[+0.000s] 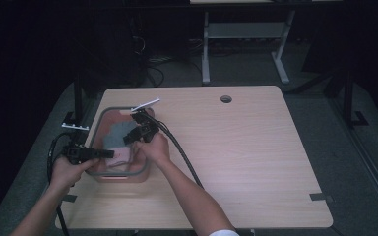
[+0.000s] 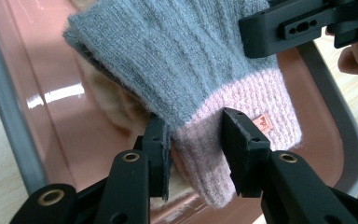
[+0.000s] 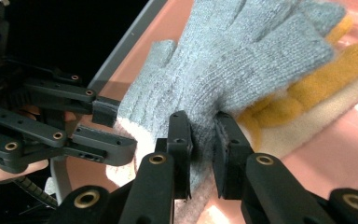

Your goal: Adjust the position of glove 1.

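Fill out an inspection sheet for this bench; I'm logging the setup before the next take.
Surface: wooden table, round hole near the far edge.
Job's things: grey glove with pink cuff, lying in a pink tray with a grey rim.
Clutter: yellow glove and a cream one beneath the grey glove in the tray.
Grippers: left gripper shut on the glove's pink cuff; right gripper shut on the glove's grey knit, jaws pinching a fold.
Cables: black cable trails from the right gripper across the table.
Surroundings: dark room, white table frame behind.
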### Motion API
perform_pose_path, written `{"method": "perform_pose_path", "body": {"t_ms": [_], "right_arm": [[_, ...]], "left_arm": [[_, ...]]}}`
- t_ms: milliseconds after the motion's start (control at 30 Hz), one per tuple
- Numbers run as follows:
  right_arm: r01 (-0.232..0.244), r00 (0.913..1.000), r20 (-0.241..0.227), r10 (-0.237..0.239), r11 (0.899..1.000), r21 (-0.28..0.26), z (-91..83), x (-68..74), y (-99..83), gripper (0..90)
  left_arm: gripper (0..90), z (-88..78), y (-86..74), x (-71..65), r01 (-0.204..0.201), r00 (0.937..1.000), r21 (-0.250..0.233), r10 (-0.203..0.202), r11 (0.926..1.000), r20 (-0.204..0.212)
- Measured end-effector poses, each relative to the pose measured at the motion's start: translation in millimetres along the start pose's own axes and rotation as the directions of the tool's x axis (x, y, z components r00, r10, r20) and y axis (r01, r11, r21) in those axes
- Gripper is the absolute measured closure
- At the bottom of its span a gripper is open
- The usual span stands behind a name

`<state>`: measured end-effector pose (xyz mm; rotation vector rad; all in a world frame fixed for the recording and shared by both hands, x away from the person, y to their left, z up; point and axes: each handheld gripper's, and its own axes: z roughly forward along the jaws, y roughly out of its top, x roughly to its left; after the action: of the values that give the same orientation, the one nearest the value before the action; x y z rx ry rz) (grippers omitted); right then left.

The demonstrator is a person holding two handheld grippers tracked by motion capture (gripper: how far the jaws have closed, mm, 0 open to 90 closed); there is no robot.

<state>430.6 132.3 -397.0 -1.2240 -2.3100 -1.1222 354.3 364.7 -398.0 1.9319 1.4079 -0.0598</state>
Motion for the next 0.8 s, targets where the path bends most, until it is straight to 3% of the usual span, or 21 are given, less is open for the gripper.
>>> {"method": "perform_pose_path", "body": {"t_ms": [167,233,267,400,800], "right_arm": [[0.014,0.9999,0.006,-0.014,1.000,0.002,1.9,1.3,0.2,77.5],[0.027,0.9994,0.022,-0.027,1.000,0.001,0.9,3.0,0.7,74.2],[0.029,0.9993,0.025,-0.029,1.000,0.002,0.4,3.4,0.8,72.8],[0.044,0.9976,0.053,-0.045,0.999,0.011,-1.0,4.2,1.2,68.5],[0.061,0.9963,0.061,-0.060,0.998,-0.003,-11.4,4.4,2.8,57.9]], "left_arm": [[61.6,-1.0,-0.3,1.4,-0.007,1.0000,0.001,0.007,1.0000,-0.007],[60.8,-1.9,-0.2,0.4,-0.006,0.9999,-0.006,0.006,1.0000,-0.009],[60.6,-1.7,0.0,-2.0,-0.019,0.9994,-0.010,0.018,0.9998,-0.031],[57.5,-1.3,1.2,-2.6,-0.026,0.9991,-0.009,0.025,0.9996,-0.033],[53.0,-3.0,6.4,-11.3,-0.032,0.9974,-0.028,0.030,0.9991,-0.065]]}}
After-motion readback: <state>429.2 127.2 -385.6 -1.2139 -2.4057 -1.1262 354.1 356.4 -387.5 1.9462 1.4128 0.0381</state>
